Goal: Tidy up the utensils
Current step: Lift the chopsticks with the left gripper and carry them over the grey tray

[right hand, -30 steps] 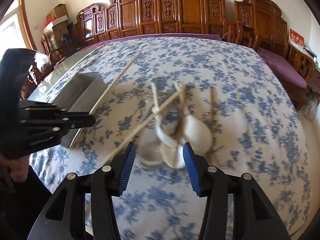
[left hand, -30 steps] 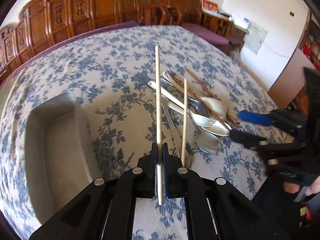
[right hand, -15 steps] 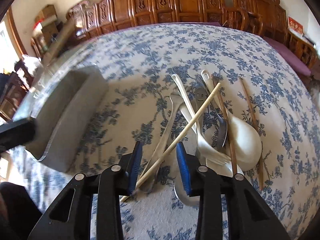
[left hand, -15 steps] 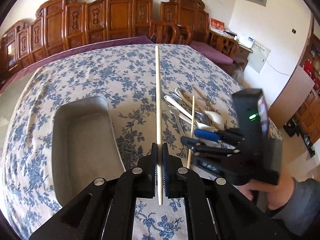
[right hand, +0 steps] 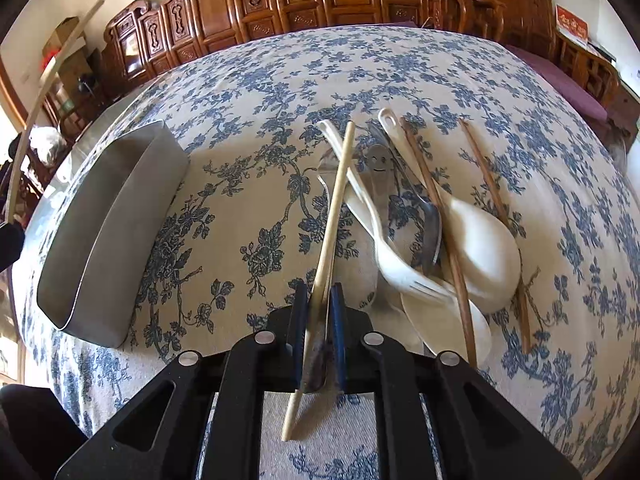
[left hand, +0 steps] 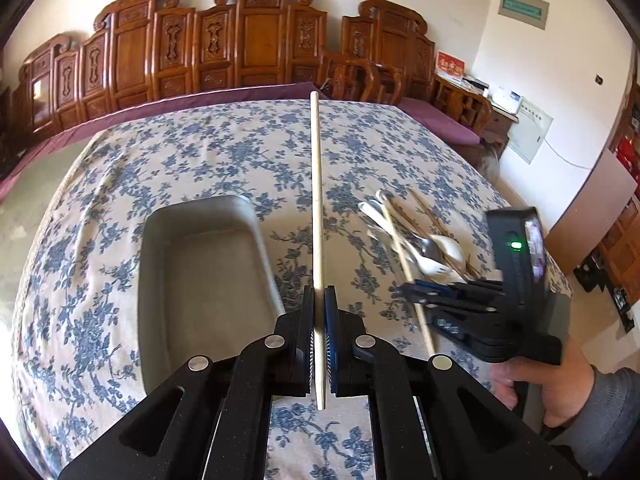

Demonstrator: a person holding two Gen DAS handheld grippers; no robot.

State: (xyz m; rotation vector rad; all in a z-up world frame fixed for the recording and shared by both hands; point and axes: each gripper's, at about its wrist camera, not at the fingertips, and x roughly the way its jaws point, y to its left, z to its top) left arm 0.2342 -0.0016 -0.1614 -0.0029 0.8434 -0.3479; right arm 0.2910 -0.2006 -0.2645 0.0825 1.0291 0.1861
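Observation:
My left gripper (left hand: pixel 319 300) is shut on a pale wooden chopstick (left hand: pixel 317 200) and holds it above the table, just right of the empty metal tray (left hand: pixel 200 272). My right gripper (right hand: pixel 319 300) is shut on a second pale chopstick (right hand: pixel 334 216), with a metal spoon bowl also caught between its fingers; it shows in the left wrist view (left hand: pixel 420 292). The pile beside it holds white plastic spoons (right hand: pixel 480 236), a white fork (right hand: pixel 396 268), metal utensils (right hand: pixel 380 168) and two dark wooden chopsticks (right hand: pixel 492 196).
The table wears a blue floral cloth (right hand: pixel 260 92). The tray (right hand: pixel 108 220) stands at the left of the right wrist view. Carved wooden chairs (left hand: pixel 248 44) line the far side. A person's hand (left hand: pixel 552 384) holds the right gripper.
My right gripper has come down on the pile and closed on the pale chopstick. My left gripper has swung left with its chopstick, nearer the tray.

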